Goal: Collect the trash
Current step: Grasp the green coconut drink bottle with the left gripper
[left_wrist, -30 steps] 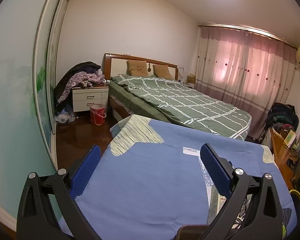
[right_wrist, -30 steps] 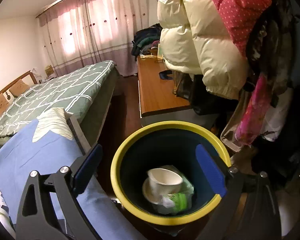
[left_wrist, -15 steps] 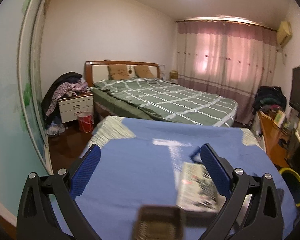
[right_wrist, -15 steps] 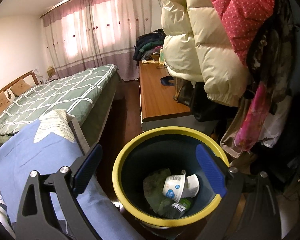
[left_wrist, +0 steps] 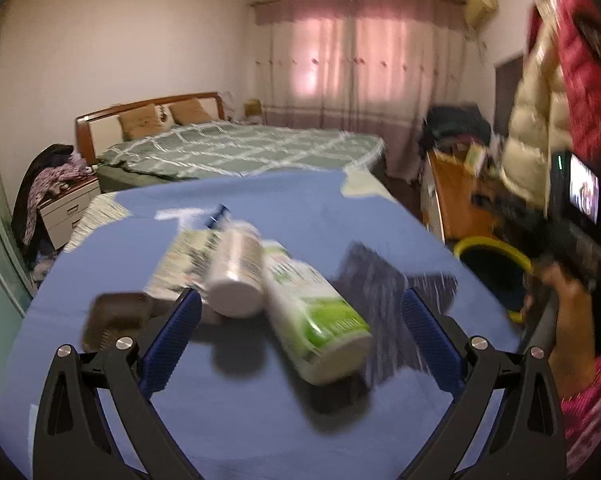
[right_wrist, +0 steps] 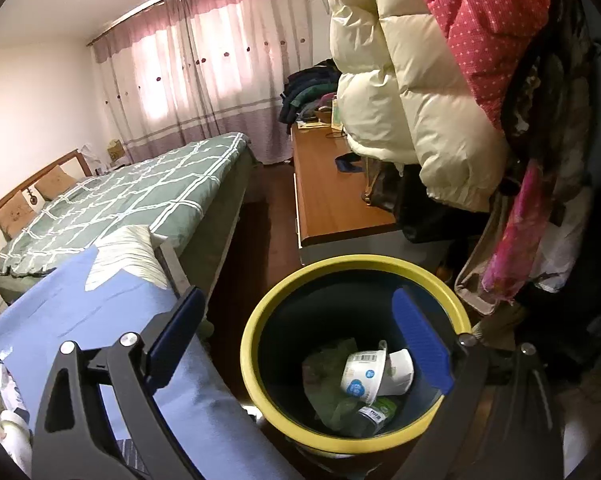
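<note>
Here both tongs gape empty: left tongs [left_wrist: 300,332] over bottles [left_wrist: 314,320], right tongs [right_wrist: 300,340] above bin [right_wrist: 260,320].

Two cylindrical containers lie on the blue-covered desk [left_wrist: 260,420]: one white and green plastic bottle [left_wrist: 314,320], one white canister [left_wrist: 234,276]. One yellow-rimmed dark bin [right_wrist: 260,364] holds one white paper cup [right_wrist: 374,372].

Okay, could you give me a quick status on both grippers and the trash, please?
Left gripper open, empty, over green-label bottle and white bottle on blue cloth. Right gripper open above yellow-rimmed bin; white cup inside. Nothing blocking.
</note>
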A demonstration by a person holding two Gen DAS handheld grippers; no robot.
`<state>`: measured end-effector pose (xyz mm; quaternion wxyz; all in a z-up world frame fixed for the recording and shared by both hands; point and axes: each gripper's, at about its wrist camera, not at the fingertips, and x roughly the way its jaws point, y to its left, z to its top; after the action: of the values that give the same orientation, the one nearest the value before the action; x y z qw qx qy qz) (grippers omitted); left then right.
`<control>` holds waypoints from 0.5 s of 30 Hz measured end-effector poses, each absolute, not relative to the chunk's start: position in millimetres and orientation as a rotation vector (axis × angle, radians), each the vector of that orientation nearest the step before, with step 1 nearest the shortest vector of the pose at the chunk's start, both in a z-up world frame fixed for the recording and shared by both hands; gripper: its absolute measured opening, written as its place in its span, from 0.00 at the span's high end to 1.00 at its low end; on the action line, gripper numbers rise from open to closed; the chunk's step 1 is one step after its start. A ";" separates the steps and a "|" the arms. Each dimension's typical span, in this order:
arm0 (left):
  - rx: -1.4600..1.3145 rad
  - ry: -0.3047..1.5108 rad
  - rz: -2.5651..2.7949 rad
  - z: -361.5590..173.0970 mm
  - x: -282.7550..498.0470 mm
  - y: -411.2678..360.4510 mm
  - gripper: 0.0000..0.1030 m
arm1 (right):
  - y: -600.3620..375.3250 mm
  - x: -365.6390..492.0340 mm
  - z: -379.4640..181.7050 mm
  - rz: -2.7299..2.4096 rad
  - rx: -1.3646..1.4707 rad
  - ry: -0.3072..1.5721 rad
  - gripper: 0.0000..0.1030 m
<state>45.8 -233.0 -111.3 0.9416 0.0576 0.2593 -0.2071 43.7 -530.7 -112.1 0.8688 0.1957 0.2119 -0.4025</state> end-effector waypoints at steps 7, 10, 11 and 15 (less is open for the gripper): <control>0.170 0.665 -0.411 -141.3 56.0 -260.9 0.17 | -528.8 43.1 -110.6 -0.803 0.418 0.434 0.12; 0.139 0.740 -0.415 -149.2 75.6 -252.2 0.25 | -528.2 42.4 -110.0 -0.795 0.422 0.431 0.12; 0.132 0.761 -0.416 -152.0 81.5 -250.3 0.27 | -528.8 42.0 -110.1 -0.793 0.426 0.429 0.12; 0.125 0.804 -0.421 -160.4 89.7 -251.4 0.34 | -530.2 41.2 -110.1 -0.790 0.432 0.426 0.12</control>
<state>89.7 -251.4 -160.4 0.8969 0.0603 0.3880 -0.2033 41.2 -530.2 -110.1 0.8786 0.2072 0.2042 -0.3787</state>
